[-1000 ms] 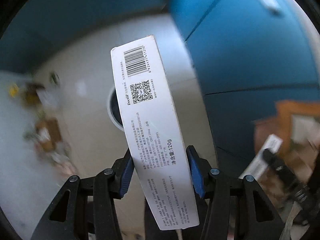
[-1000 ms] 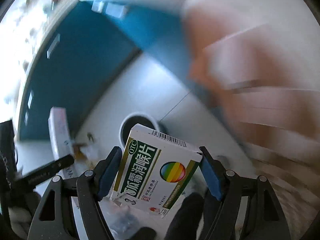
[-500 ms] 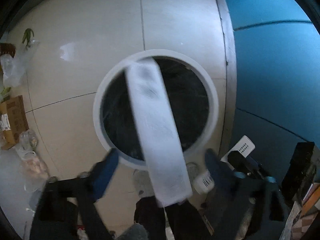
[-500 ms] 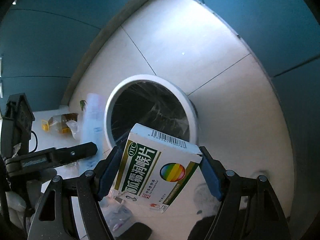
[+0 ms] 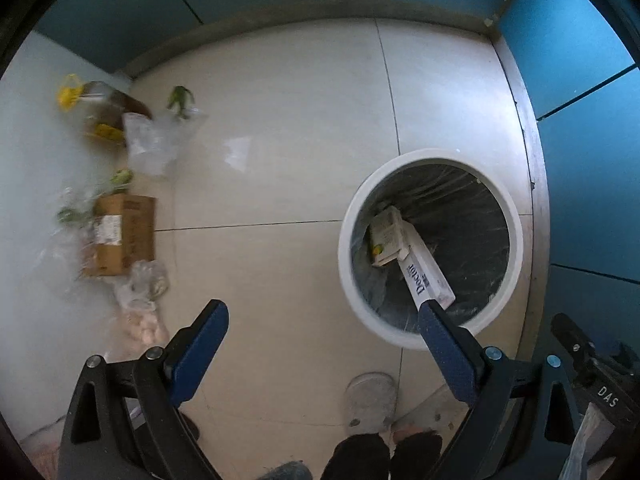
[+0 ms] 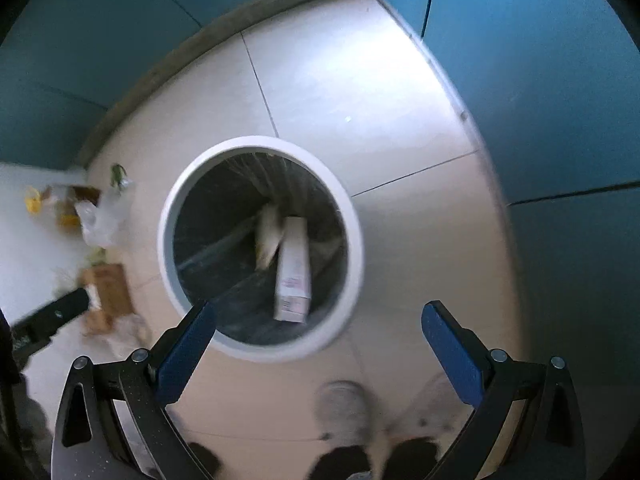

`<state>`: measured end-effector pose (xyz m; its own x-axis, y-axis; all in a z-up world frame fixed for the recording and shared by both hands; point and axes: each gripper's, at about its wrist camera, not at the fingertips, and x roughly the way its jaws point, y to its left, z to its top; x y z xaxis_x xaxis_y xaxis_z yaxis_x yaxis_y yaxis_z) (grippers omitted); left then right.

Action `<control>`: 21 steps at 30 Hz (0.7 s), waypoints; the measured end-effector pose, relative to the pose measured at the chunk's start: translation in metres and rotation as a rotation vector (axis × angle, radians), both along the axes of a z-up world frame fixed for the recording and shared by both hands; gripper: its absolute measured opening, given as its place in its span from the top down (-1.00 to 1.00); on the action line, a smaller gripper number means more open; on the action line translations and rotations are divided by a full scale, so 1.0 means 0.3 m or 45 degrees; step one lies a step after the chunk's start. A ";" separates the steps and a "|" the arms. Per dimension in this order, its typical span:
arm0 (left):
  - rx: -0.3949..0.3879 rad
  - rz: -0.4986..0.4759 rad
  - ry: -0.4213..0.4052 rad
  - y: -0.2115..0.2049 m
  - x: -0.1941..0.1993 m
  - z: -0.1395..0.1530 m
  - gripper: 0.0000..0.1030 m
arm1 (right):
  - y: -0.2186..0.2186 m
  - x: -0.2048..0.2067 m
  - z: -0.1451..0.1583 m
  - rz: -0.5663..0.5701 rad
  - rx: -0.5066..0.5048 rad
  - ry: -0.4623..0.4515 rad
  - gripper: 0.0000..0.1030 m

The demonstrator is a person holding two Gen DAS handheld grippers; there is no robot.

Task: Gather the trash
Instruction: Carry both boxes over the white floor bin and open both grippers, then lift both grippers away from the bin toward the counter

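With both jaws just opened wide and empty, long toothpaste carton [image 5: 426,276] and medicine box [image 5: 385,236] lie beyond them in bin [image 5: 348,276]: light, stiff, crushable; grip across narrow sides.

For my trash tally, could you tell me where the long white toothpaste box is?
In both wrist views, the long white toothpaste box leans inside the round white bin, beside a smaller box.
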<state>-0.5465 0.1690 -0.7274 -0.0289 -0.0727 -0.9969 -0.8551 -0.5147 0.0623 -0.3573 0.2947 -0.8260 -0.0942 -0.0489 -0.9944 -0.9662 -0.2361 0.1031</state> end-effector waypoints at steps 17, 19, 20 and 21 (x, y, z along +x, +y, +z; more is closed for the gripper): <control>0.147 -0.061 0.061 -0.211 0.155 0.808 -0.88 | -0.201 0.028 0.952 0.219 0.236 -0.076 -1.00; 0.160 -0.056 0.061 -0.247 0.175 0.898 -0.88 | -0.239 0.031 1.079 0.222 0.259 -0.058 -1.00; 0.165 -0.054 0.067 -0.263 0.186 0.935 -0.88 | -0.255 0.034 1.130 0.223 0.266 -0.051 -1.00; 0.181 -0.050 0.068 -0.285 0.196 0.989 -0.88 | -0.279 0.042 1.202 0.226 0.272 -0.043 -1.00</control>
<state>-0.4877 0.0835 -0.4307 -0.0819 0.0711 -0.9941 -0.8723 -0.4877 0.0370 -0.3449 0.2112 -0.4655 -0.0694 0.1497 -0.9863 -0.9098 -0.4150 0.0010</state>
